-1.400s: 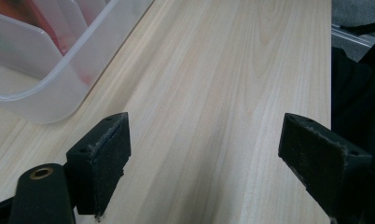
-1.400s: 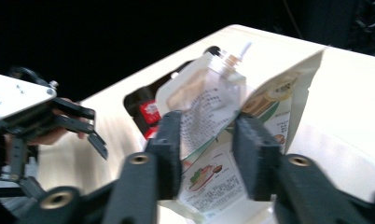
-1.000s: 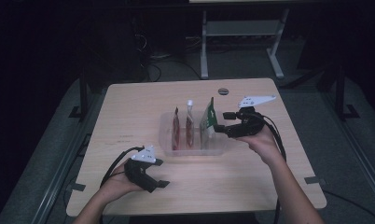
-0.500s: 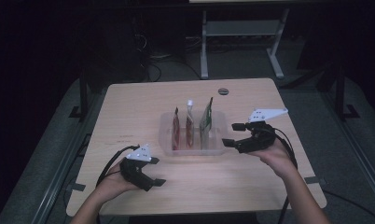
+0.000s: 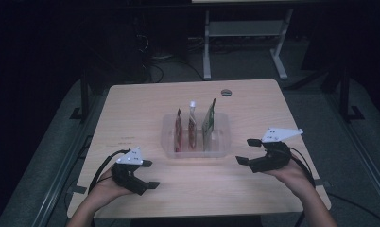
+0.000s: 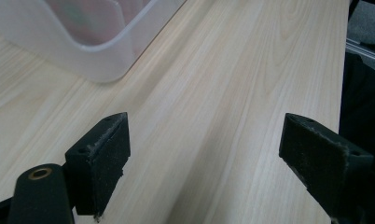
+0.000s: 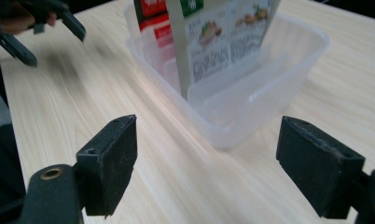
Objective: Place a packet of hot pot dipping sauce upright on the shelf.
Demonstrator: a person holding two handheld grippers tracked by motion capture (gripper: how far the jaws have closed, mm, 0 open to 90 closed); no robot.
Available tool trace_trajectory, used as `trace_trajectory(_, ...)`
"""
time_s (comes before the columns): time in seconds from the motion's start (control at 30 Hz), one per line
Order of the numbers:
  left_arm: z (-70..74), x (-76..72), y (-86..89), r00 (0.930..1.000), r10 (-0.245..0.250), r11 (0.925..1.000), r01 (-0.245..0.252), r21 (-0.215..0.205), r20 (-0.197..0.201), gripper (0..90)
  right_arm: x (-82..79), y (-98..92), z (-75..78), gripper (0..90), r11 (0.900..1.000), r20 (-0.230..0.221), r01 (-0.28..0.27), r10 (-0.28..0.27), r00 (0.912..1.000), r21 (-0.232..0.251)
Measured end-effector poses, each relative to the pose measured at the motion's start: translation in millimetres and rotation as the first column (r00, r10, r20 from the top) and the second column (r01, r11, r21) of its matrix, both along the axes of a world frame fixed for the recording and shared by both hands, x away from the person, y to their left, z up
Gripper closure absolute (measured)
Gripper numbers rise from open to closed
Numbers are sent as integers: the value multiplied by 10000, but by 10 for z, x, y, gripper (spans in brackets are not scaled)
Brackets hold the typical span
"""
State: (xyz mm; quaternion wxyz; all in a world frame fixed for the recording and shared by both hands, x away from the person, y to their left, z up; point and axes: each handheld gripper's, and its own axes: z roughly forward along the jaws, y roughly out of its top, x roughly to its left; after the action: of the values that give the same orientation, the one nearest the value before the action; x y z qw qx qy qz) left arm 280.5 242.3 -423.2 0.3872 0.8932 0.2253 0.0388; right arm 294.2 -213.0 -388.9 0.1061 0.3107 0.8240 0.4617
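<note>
A clear plastic bin [image 5: 195, 146] is shown standing near the middle of the light wooden desk [image 5: 145, 109], slightly toward its near edge. Three flat packets are held upright in the bin's slots: a red packet [image 5: 178, 130] at the left, a second packet [image 5: 192, 125] with a white top in the middle, and a green-topped packet [image 5: 208, 122] at the right. A small dark round disc [image 5: 226, 92] is seen near the far edge of the desk.

The left gripper [image 5: 150, 174] is held low over the near left part of the desk, well apart from the bin; its fingers [image 6: 99, 158] are spread wide, with only bare desk between them. A corner of the bin [image 6: 97, 56] is seen ahead of it.

The right gripper [image 5: 245, 151] is held just beside the bin's near right corner, its tips pointed toward the bin. Its fingers [image 7: 108, 161] are spread wide and have just been opening; nothing is pinched between them. The bin [image 7: 251, 112] and the green-topped packet [image 7: 223, 42] are seen just ahead of this gripper, and the left gripper [image 7: 41, 23] is seen farther off.
</note>
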Motion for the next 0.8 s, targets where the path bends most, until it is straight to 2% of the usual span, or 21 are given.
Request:
trace_trajectory(0.2,-41,-62,150,9993,378,9993,-378,51,-30,161,-113,-101,-135,176,9984,-25,425,-426,9991,-367)
trace_trajectory(0.43,-121,-115,317,9965,831,9963,-832,212,60,156,-190,-252,-316,143,9944,-133,915,-923,9956,-525)
trace_trajectory(0.53,-173,-125,369,9951,985,9940,-988,474,98,156,-218,-309,-393,136,9921,-121,1020,-1032,9946,-736)
trace_trajectory(0.73,-242,-91,398,9930,1137,9880,-1163,1015,314,135,-194,-334,-508,112,9838,102,949,-944,9955,-1523)
trace_trajectory(0.8,-261,-86,408,9932,1120,9860,-1151,1210,318,131,-187,-342,-551,105,9830,-65,922,-945,9955,-1585)
